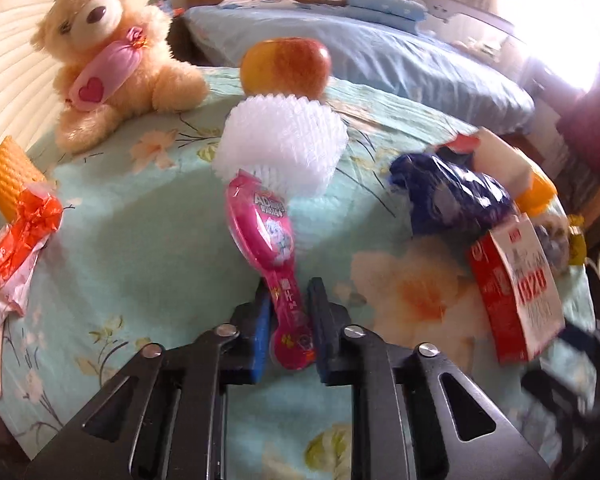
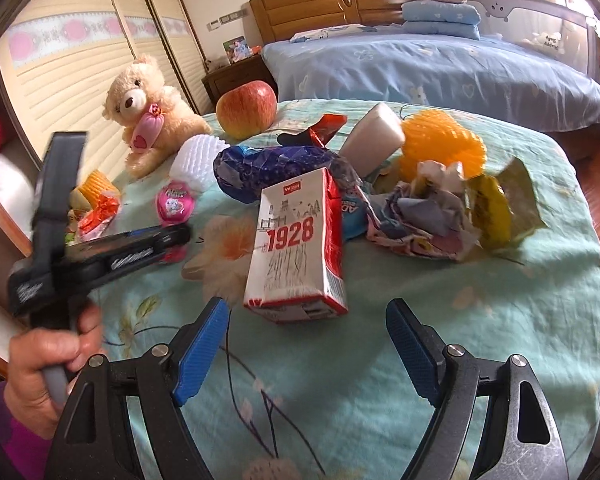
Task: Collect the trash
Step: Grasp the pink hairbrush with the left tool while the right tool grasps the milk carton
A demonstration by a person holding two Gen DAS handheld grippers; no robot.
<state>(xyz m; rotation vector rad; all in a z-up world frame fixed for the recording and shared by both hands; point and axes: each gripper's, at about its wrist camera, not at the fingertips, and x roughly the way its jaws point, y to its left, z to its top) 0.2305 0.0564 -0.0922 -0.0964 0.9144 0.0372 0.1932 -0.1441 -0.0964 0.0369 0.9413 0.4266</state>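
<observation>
My left gripper (image 1: 288,308) is shut on the narrow end of a pink plastic snack wrapper (image 1: 268,236), which lies on the floral table cloth (image 1: 148,240) in front of a white foam fruit net (image 1: 284,140). The wrapper also shows in the right wrist view (image 2: 174,204), with the left gripper (image 2: 180,236) on it. My right gripper (image 2: 304,344) is open and empty, just short of a red and white "1928" carton (image 2: 296,244). Behind the carton lie a crumpled blue wrapper (image 2: 268,168), crumpled paper trash (image 2: 424,216) and a yellow bag (image 2: 492,208).
A teddy bear (image 1: 108,52) and an apple (image 1: 286,66) stand at the far side of the table. An orange-red wrapper (image 1: 24,228) and a yellow foam net (image 1: 8,172) lie at the left. An orange foam net (image 2: 440,144) and a white block (image 2: 376,136) sit behind the pile. A blue bed (image 2: 440,72) is beyond.
</observation>
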